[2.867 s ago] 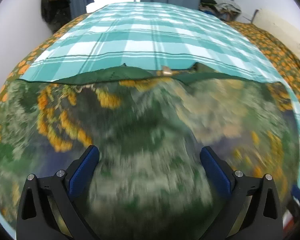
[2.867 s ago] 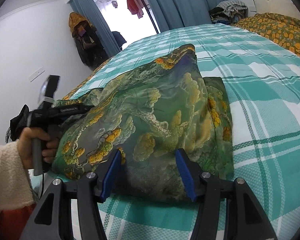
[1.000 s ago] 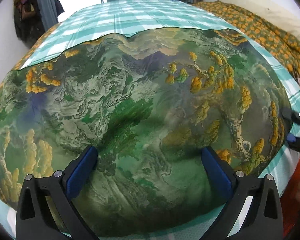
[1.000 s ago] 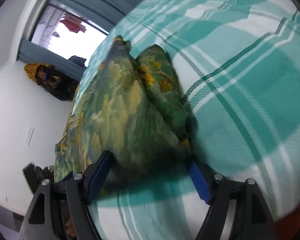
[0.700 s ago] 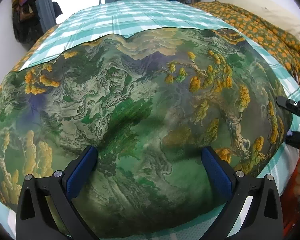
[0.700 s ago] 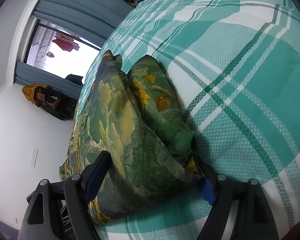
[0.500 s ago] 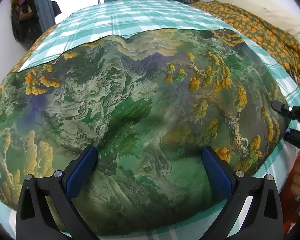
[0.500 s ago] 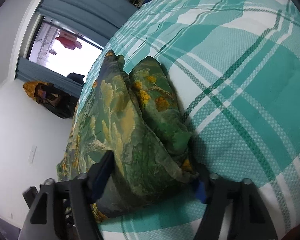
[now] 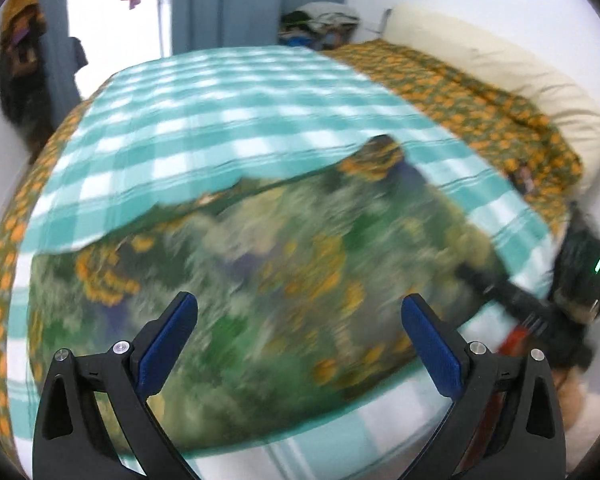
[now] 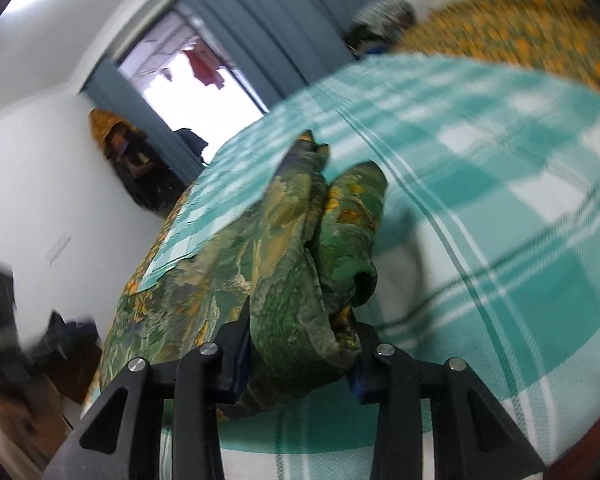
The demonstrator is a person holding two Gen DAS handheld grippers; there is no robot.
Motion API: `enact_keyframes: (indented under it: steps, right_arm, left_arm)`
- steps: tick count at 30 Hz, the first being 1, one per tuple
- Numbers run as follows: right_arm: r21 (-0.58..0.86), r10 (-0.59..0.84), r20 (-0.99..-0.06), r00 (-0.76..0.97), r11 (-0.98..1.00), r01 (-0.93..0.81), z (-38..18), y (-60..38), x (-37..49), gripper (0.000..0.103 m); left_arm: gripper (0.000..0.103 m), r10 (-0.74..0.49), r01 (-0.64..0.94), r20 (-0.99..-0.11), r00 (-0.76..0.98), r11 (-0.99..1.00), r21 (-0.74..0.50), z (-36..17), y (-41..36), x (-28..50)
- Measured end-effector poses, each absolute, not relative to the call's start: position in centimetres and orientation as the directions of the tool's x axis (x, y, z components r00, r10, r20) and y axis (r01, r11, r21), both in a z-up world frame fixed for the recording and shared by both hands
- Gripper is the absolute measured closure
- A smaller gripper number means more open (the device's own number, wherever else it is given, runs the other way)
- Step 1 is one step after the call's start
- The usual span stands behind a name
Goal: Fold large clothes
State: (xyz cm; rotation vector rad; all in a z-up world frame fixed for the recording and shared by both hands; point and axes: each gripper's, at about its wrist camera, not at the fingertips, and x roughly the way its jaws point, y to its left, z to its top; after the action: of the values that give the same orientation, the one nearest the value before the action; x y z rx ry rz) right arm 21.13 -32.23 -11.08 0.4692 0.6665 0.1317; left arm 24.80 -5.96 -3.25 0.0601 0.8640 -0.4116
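- Lying on the teal checked bedspread (image 9: 228,92), a green-and-orange printed garment (image 10: 284,264), blurred in the left view.
- Pinching a bunched fold of it at 6 o'clock, right gripper (image 10: 300,354), jaws just closed in onto the cloth.
- Hovering above it, left gripper (image 9: 300,320), jaws wide, nothing between.
- Beyond, at 2 o'clock, an orange-flowered cover (image 9: 472,96).

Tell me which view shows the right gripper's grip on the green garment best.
The right wrist view: the right gripper is shut on a bunched edge of the garment, sharply seen. The left wrist view shows the garment only blurred, the right gripper a dark smear.
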Motion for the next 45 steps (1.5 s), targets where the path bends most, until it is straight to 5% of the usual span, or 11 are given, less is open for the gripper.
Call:
enact_keyframes:
  steps: [11, 20, 21, 23, 25, 28, 32, 39, 41, 45]
  right_arm:
    - [0.144, 0.291, -0.476, 0.830, 0.957, -0.253, -5.2, -23.4, 18.4, 0.065]
    - [-0.120, 0.391, -0.454, 0.801, 0.864, -0.490, -5.2, -14.7, 14.2, 0.069]
    - [-0.142, 0.402, -0.451, 0.797, 0.850, -0.508, -5.3, -13.9, 13.7, 0.070]
    - [-0.154, 0.422, -0.444, 0.790, 0.833, -0.531, -5.3, -13.3, 13.4, 0.072]
    - [-0.171, 0.430, -0.434, 0.792, 0.823, -0.541, -5.2, -12.8, 13.0, 0.072]
    - [-0.164, 0.459, -0.437, 0.774, 0.805, -0.570, -5.3, -12.3, 12.6, 0.071]
    - [-0.024, 0.524, -0.453, 0.722, 0.802, -0.597, -5.1, -14.1, 12.6, 0.057]
    - [0.206, 0.434, -0.577, 0.692, 0.897, -0.390, -6.8, -20.1, 19.0, 0.058]
    - [0.205, 0.428, -0.600, 0.676, 0.899, -0.387, -6.9, -19.7, 20.6, 0.069]
    - [0.190, 0.466, -0.615, 0.636, 0.871, -0.454, -6.0, -16.9, 23.9, 0.069]
  left_arm:
    - [0.001, -0.480, 0.470, -0.785, 0.392, 0.837, -0.278, 0.6, -9.7, 28.3]
    - [0.002, -0.301, 0.454, -0.864, 0.404, 0.886, -0.097, -1.0, -9.7, 27.0]
    - [0.007, -0.274, 0.447, -0.869, 0.413, 0.892, -0.069, -1.3, -9.6, 27.0]
    - [0.051, -0.212, 0.420, -0.879, 0.428, 0.907, -0.014, -2.0, -8.9, 27.0]
    - [0.072, -0.222, 0.393, -0.886, 0.407, 0.918, -0.050, -2.5, -7.8, 27.5]
    - [0.079, -0.232, 0.353, -0.874, 0.427, 0.933, -0.075, -2.5, -5.4, 27.9]
    - [0.081, -0.211, 0.306, -0.869, 0.448, 0.949, -0.073, -2.7, -0.5, 28.0]
    - [0.081, -0.144, 0.147, -0.872, 0.468, 0.986, -0.083, -5.0, 10.2, 28.4]
    - [0.081, -0.132, 0.107, -0.874, 0.468, 0.990, -0.092, -5.9, 12.4, 28.5]
    - [0.080, -0.120, 0.047, -0.880, 0.459, 0.993, -0.111, -7.8, 16.1, 28.6]
